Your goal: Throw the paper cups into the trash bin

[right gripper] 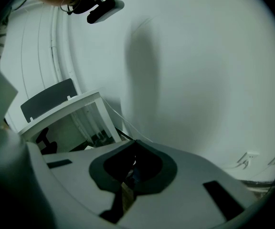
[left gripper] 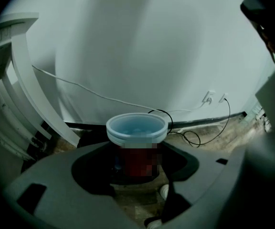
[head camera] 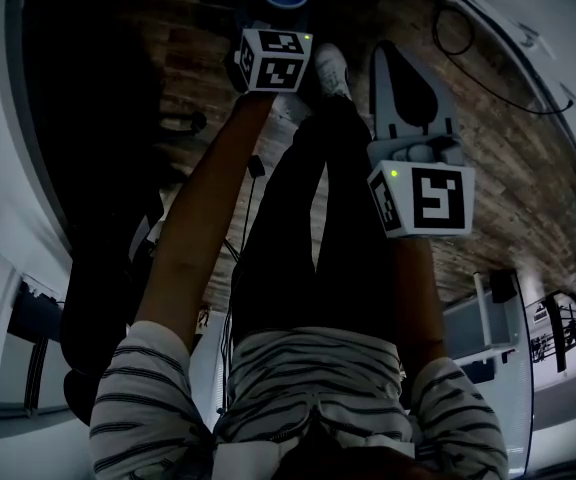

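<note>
Striped shirt [head camera: 308,378] — left hand-held gripper [left gripper: 138,159] clamps paper cup [left gripper: 137,128] — wood floor [head camera: 513,158], white wall [left gripper: 142,46]

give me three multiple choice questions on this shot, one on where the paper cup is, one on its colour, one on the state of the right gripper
1. Where is the round paper cup with the pale blue rim?
A) inside a drawer
B) between the jaws of the left gripper
C) on a plate

2. What colour is the cup's side below the rim?
A) green
B) yellow
C) red

3. How do the jaws of the right gripper stand?
A) together, holding nothing
B) wide apart
C) shut on a bottle

Answers:
1 B, the left gripper view shows a jaw on each side of the cup.
2 C, dark red shows under the rim.
3 A, the right gripper view shows the tips meeting with nothing between them.
</note>
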Demonstrator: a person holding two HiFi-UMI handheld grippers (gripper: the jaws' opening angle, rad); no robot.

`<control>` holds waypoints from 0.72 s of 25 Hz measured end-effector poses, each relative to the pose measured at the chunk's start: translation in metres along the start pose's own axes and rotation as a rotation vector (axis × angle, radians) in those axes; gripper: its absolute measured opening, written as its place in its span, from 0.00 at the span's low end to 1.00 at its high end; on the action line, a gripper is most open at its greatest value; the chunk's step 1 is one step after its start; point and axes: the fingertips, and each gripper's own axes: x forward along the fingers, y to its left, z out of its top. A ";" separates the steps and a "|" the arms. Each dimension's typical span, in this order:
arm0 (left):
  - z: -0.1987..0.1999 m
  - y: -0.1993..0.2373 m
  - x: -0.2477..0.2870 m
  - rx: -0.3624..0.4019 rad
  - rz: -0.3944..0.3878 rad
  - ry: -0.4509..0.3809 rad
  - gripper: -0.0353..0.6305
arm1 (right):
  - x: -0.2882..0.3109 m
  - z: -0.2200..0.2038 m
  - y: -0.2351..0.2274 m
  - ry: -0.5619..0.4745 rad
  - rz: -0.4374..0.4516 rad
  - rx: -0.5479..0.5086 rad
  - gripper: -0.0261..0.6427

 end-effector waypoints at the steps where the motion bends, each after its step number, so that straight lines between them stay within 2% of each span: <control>1: -0.003 0.001 0.005 -0.001 0.000 0.008 0.50 | 0.001 -0.003 0.000 0.004 0.001 -0.001 0.05; 7: -0.021 0.010 0.032 -0.027 0.006 0.055 0.50 | 0.010 -0.013 -0.004 0.020 0.002 0.019 0.05; 18: -0.043 0.027 0.073 -0.152 0.020 0.102 0.50 | 0.032 -0.033 -0.014 0.055 0.006 0.025 0.05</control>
